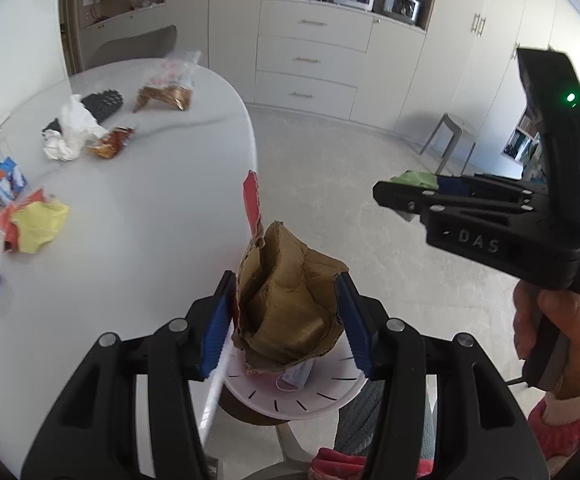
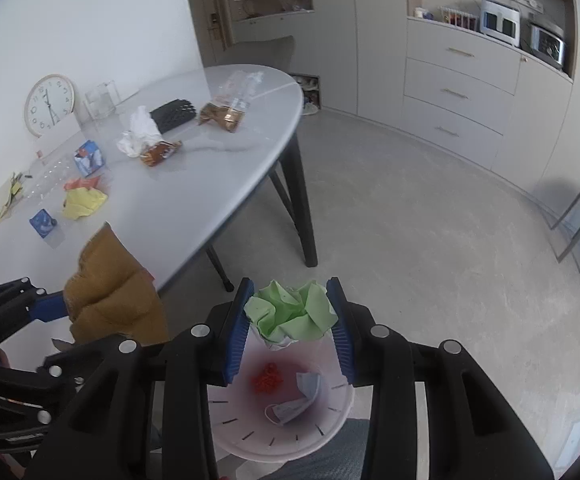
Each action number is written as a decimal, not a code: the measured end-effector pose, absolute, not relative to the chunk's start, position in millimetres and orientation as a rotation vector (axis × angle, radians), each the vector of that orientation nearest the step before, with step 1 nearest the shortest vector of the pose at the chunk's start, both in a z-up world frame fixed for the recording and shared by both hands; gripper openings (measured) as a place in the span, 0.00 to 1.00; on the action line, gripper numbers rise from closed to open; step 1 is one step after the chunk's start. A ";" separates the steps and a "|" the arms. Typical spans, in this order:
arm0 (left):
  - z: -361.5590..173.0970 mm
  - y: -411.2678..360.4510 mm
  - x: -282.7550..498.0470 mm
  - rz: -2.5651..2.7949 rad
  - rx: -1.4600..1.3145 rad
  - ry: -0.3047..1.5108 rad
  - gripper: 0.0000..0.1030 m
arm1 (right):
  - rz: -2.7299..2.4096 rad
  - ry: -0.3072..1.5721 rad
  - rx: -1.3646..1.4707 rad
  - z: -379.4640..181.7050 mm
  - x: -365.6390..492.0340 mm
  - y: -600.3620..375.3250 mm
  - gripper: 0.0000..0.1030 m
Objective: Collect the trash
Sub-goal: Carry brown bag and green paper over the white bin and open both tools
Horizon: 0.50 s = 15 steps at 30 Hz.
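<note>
While one white worktop [image 2: 194, 200] carries the remaining litter, one pale bin [image 2: 329, 416] stands on the floor below both grippers, holding one face mask [image 2: 293, 404] and one red scrap [image 2: 268, 376]. Left gripper [image 1: 286, 316]: jaws partly apart, clamped on one crumpled brown cardboard piece [image 1: 290, 304], long axis roughly upright, torn end up, above the bin rim. Right gripper [image 2: 290, 324]: jaws narrower, clamped on one green paper wad [image 2: 293, 312] directly over the bin. On the worktop: one white wad [image 2: 138, 136], one yellow wad [image 2: 84, 202], two blue packets [image 2: 89, 159].
</note>
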<state>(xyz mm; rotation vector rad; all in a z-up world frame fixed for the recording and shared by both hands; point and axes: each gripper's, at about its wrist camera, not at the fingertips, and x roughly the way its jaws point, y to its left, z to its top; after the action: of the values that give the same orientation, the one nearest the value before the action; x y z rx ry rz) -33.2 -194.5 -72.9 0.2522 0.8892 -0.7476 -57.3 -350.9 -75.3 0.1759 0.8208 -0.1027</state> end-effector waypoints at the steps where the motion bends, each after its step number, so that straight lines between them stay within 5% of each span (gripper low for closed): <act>1: -76.2 -199.7 -33.5 -0.747 0.259 0.898 0.49 | -0.107 0.822 0.183 -77.3 -58.8 -355.5 0.37; 3: -79.6 -208.7 -35.8 -0.747 0.274 0.906 0.52 | -0.106 0.823 0.191 -79.0 -59.6 -359.1 0.37; 5: -79.0 -214.3 -37.0 -0.743 0.284 0.905 0.68 | -0.102 0.822 0.195 -80.4 -58.5 -359.8 0.37; 15: -66.2 -199.1 -39.6 -0.721 0.278 0.883 0.83 | -0.070 0.852 0.191 -89.3 -57.1 -351.0 0.38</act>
<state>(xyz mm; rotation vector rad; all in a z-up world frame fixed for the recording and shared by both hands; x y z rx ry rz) -39.6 -199.1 -66.2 0.2780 0.8833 -0.7215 -57.1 -351.0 -89.3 0.1907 0.8516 -0.0698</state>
